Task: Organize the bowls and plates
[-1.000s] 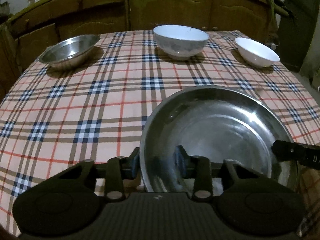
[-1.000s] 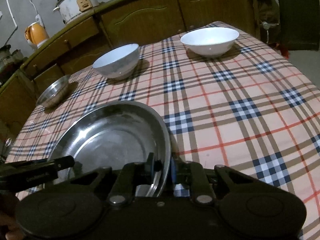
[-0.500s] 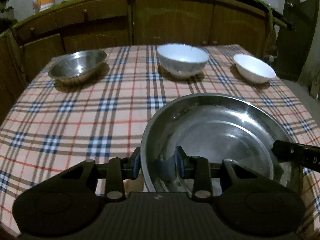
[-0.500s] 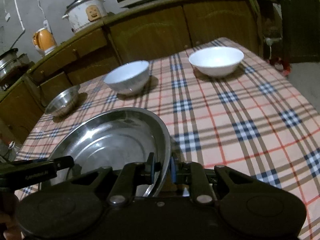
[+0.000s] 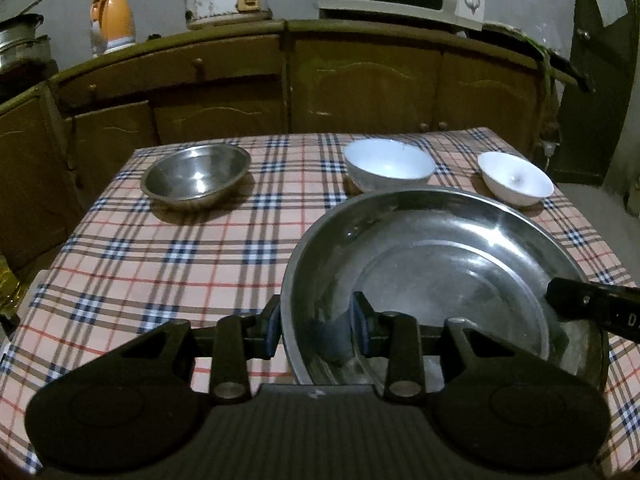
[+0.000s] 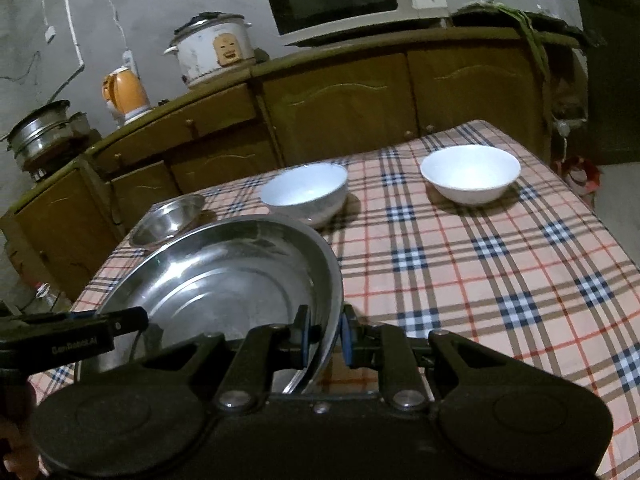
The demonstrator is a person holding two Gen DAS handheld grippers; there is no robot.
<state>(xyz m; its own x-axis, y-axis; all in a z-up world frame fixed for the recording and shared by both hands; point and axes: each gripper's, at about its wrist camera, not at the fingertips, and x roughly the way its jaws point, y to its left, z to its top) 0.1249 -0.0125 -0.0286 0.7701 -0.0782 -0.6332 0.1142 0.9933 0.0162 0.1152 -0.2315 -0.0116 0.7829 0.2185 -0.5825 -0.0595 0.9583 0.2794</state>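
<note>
The left gripper and the right gripper are each clamping opposite rims of the steel basin. Both are holding it above the plaid tablecloth, their fingers nearly closed on the thin rim.

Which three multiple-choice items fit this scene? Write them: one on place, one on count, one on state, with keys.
1. Where is the small steel bowl? A. far left of the table B. inside the pan C. on the counter
2. How many white bowls stand on the tablecloth? A. one B. two C. four
3. How is the large steel pan held? A. lying free B. by one claw C. by both claws

Key: 1 A, it sits left of the white bowls. 2 B, two show. 3 C, left claw and right claw each pinch its rim.
</note>
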